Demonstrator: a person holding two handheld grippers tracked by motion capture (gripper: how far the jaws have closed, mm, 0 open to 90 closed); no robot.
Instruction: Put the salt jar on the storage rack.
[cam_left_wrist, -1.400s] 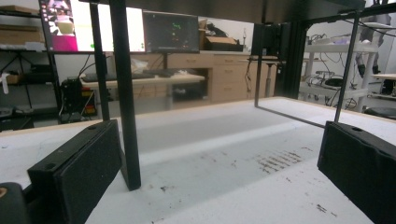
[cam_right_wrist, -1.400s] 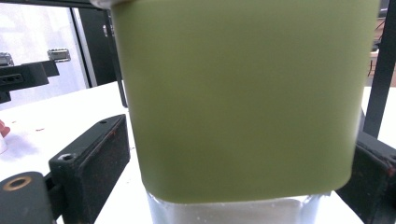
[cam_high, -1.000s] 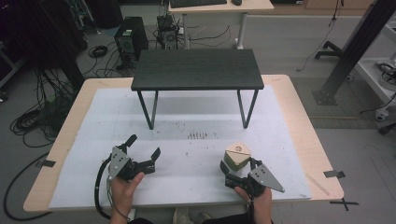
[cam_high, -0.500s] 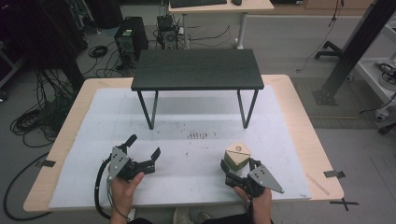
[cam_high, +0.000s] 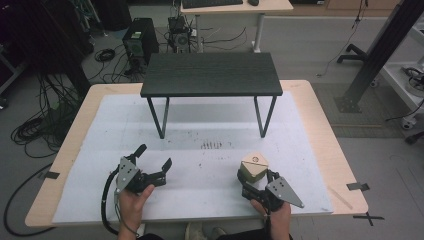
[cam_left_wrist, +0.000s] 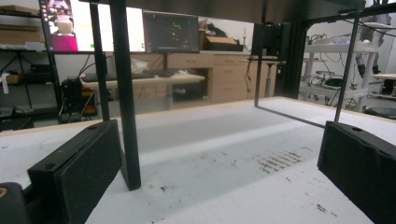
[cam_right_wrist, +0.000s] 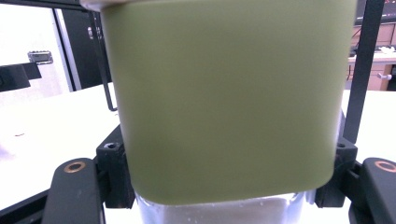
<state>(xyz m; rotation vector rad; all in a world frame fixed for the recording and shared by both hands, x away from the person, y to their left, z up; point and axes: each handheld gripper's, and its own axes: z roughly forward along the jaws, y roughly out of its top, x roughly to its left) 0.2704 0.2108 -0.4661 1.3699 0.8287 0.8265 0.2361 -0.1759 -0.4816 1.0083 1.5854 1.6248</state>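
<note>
Presently:
- Right gripper (cam_high: 254, 181): jaws have just been closing, now clamped on both sides of the green container (cam_high: 252, 168), which stands on the white mat (cam_high: 210, 165).
- Green container: tan lid, clear base.
- Left gripper (cam_high: 154, 157): jaws spread wide, nothing between.
- Black shelf (cam_high: 211, 75): ahead of both grippers, well apart.

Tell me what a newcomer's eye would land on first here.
First, the olive-green square container with a tan lid near the white mat's front right, clamped in the right gripper, whose jaws have just been closing. Then the low black table with thin metal legs standing behind it.
</note>
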